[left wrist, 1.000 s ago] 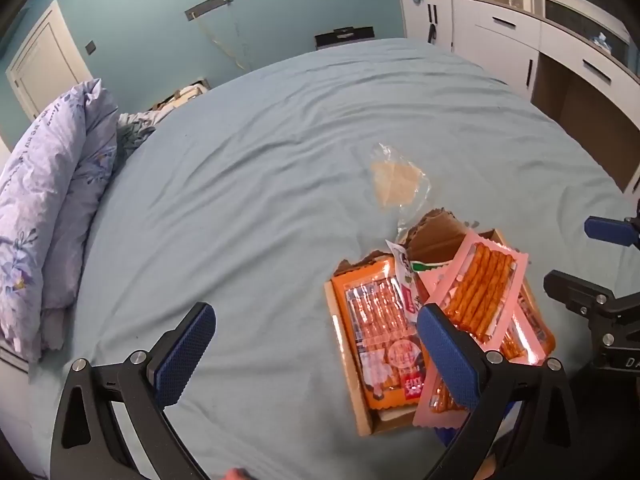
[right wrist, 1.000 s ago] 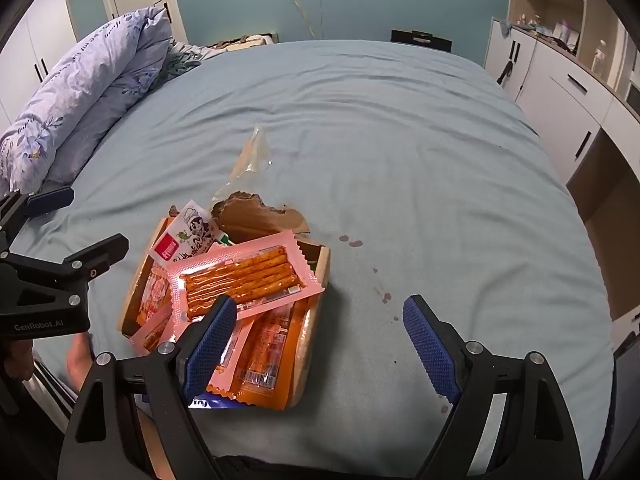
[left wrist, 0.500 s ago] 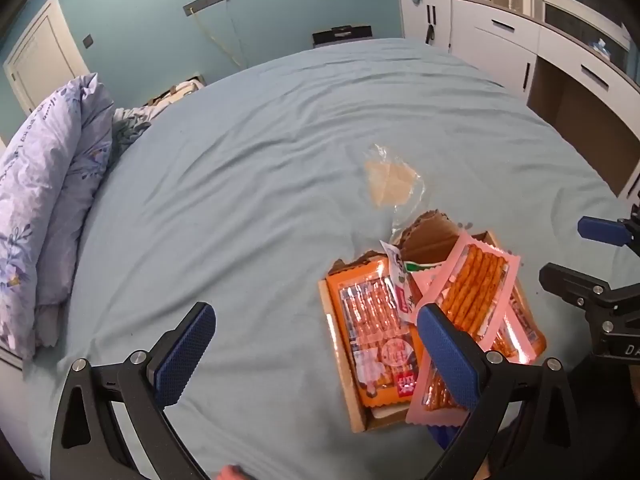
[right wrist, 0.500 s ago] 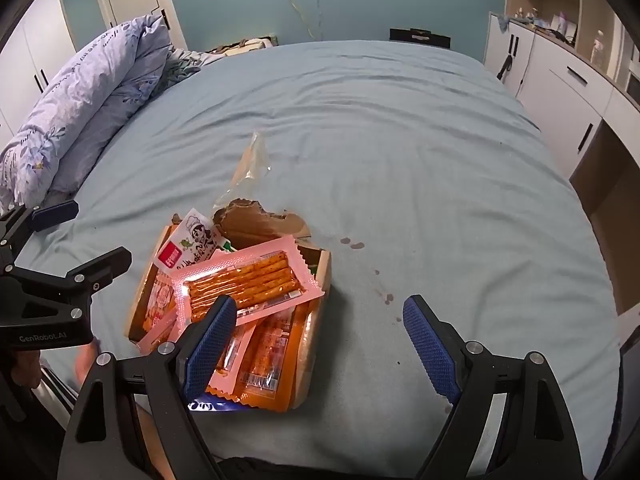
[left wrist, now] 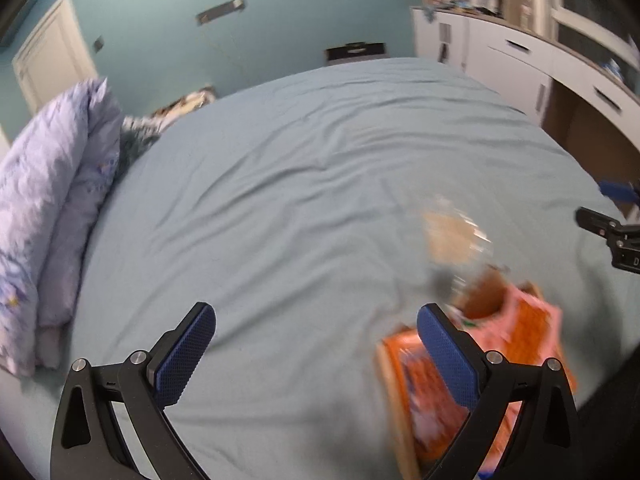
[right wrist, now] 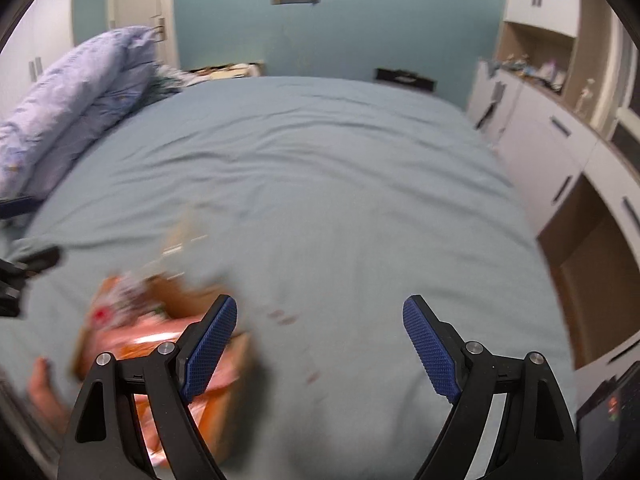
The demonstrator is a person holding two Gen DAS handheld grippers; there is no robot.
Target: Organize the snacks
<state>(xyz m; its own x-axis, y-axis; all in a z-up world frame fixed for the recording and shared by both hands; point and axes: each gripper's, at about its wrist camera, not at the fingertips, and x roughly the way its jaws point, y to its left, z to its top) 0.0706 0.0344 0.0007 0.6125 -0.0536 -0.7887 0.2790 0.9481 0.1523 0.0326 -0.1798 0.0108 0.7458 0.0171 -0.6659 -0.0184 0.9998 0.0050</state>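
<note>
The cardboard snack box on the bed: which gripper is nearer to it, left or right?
About equal; I cannot tell. The snack box lies behind the left gripper's right finger, and behind the right gripper's left finger. Both are open and empty.

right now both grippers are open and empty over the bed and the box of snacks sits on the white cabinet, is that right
Not quite. The box of snacks sits on the blue bed sheet, not on the white cabinet; the left wrist view shows it, blurred. The rest holds: the left gripper and the right gripper are both open and empty over the bed.
</note>
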